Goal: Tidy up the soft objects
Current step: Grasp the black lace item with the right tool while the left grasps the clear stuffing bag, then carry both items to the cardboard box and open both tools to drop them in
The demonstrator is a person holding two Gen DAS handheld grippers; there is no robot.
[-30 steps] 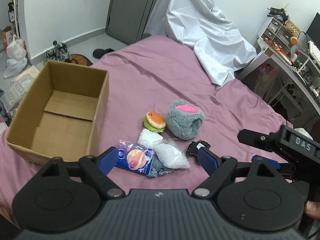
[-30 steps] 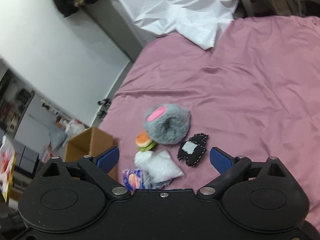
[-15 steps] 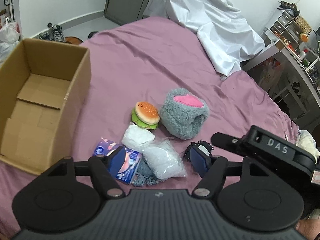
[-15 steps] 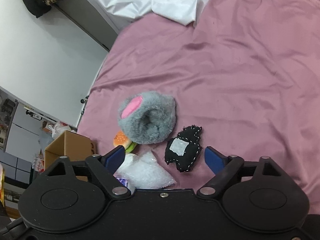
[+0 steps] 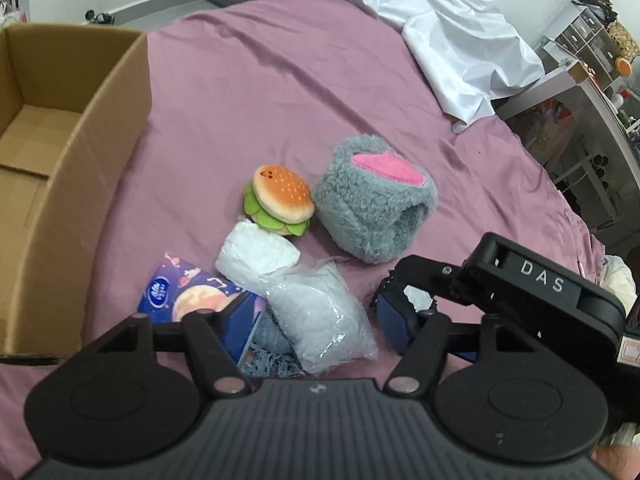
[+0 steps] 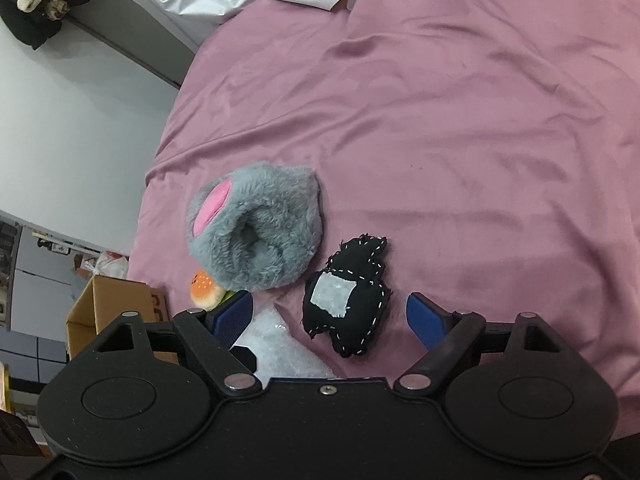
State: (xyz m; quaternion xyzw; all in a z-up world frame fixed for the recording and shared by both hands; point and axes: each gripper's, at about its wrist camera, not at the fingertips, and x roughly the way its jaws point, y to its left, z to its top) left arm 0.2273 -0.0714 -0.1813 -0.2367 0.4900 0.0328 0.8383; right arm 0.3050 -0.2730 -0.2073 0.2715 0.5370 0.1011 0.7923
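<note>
Jaws of our left gripper [image 5: 320,320] apart, just been closing; clear crinkly plastic bag of white stuffing [image 5: 320,316] lies between them, pads not pressing it. Our right gripper [image 6: 330,316] jaws apart, straddling black felt plush with white stitching [image 6: 352,300], untouched. Grey fuzzy slipper [image 5: 372,204] and plush burger [image 5: 280,200] farther on mauve bedsheet [image 5: 256,92]; brown cardboard box [image 5: 100,128] far left.

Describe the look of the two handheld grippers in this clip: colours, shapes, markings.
Both are matte black plastic. The left gripper and right gripper each have two round discs, angled linkage arms with silver pivot screws, and blue ribbed finger pads. The left's base is ribbed. White "DAS" lettering marks the right gripper's side. No cables or sleeves show.
</note>
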